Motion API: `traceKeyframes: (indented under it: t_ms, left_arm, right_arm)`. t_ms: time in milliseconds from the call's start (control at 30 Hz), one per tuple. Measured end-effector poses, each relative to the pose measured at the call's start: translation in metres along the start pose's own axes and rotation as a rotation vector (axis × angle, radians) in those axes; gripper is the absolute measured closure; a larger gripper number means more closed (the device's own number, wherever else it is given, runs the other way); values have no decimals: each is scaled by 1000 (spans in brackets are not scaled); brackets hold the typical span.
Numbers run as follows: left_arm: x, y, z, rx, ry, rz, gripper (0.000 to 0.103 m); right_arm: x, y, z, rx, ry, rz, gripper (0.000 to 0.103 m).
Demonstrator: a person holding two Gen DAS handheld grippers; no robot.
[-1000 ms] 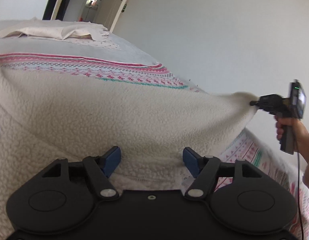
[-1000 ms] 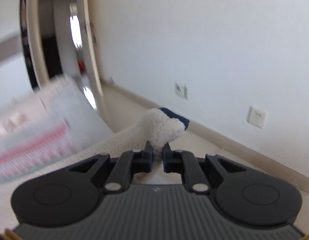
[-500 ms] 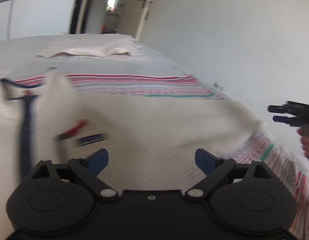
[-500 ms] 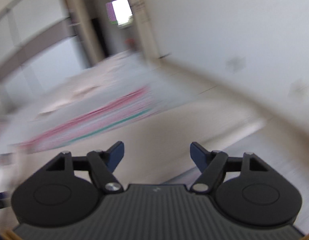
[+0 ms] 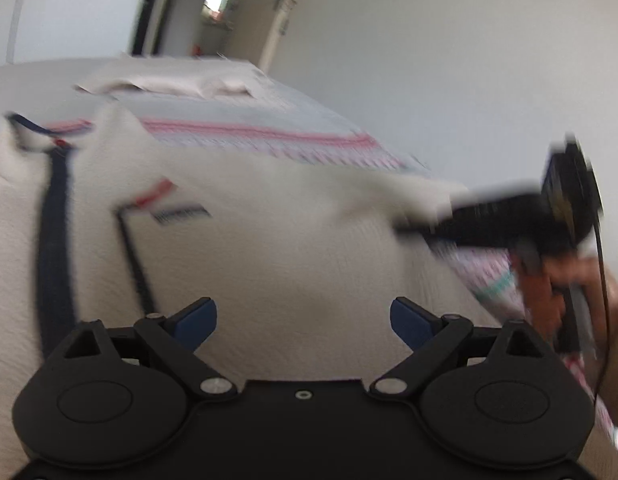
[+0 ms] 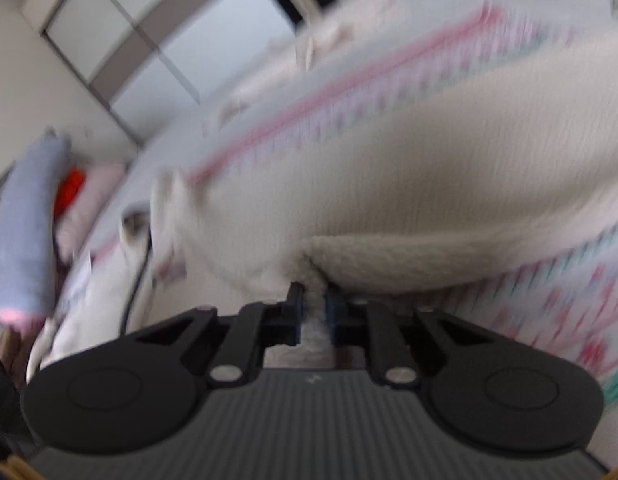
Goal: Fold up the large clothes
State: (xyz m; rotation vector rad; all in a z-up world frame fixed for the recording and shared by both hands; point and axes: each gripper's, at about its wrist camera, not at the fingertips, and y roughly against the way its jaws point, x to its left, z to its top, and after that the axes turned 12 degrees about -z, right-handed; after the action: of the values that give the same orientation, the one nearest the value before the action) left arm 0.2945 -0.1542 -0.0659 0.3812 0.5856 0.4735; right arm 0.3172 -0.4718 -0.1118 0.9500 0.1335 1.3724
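Note:
A cream fleece jacket (image 5: 269, 220) with a navy zip strip lies spread over the bed. My left gripper (image 5: 303, 312) hovers just above its near part, open, with nothing pressed between the blue pads. From the right of the left wrist view, a person's hand (image 5: 569, 272) reaches in with my right gripper (image 5: 405, 228), blurred, at the jacket's right edge. In the right wrist view that right gripper (image 6: 313, 306) is shut on a fold of the fleece jacket (image 6: 429, 184), with pile bunched between the pads.
The bed wears a grey spread with pink and green patterned bands (image 5: 249, 132). A folded cream cloth (image 5: 177, 80) lies at its far end. A white wall and a door (image 5: 285, 12) stand to the right. A blue-grey bundle (image 6: 29, 220) and wardrobe doors (image 6: 149, 52) are at the left.
My left gripper opened wider and let the fleece drop, and the jacket's zip front came into view. My right gripper released the cuff, swung round to the bed and shut on the jacket's edge.

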Motion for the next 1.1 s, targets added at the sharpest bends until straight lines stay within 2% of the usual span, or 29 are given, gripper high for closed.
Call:
traceKeyframes:
  t_ms: [33, 67, 133, 233, 300, 333, 367, 467, 567, 667, 867, 1000, 1100]
  left_arm:
    - [-2, -8, -7, 34, -16, 13, 8]
    - [-8, -12, -14, 39, -82, 39, 7]
    - [-21, -14, -17, 59, -158, 77, 6]
    - [-23, -11, -13, 69, -131, 102, 6]
    - [-24, -5, -9, 67, -80, 128, 6]
    - [-25, -1, -8, 74, -51, 159, 6]
    - [-28, 3, -7, 79, -24, 191, 6]
    - [-35, 18, -4, 91, 10, 278, 5]
    - [-39, 38, -3, 100, 11, 348, 4]
    - [-39, 59, -2, 93, -10, 423, 3]
    - [-20, 103, -1, 64, -5, 537, 1]
    - [1, 135, -2, 42, 18, 597, 1]
    - [20, 155, -3, 32, 34, 643, 0]
  right_arm:
    - [-3, 0, 2, -50, 8, -100, 103]
    - [-9, -6, 3, -76, 45, -215, 103]
    - [-21, -7, 3, -42, 33, -182, 103]
    - [-5, 15, -2, -53, 113, -173, 98]
    - [6, 42, -9, -53, 201, -146, 78]
    - [20, 50, -14, -60, 247, -132, 55]
    - [35, 58, -18, -71, 297, -126, 46]
    - [71, 71, -33, -74, 417, -103, 47]
    - [96, 70, -41, -45, 457, -86, 47]
    - [109, 63, -52, -22, 497, -115, 46]
    - [91, 50, -86, 113, 526, -197, 45]
    - [74, 72, -113, 142, 590, -231, 45]
    - [87, 90, -116, 189, 644, -353, 43]
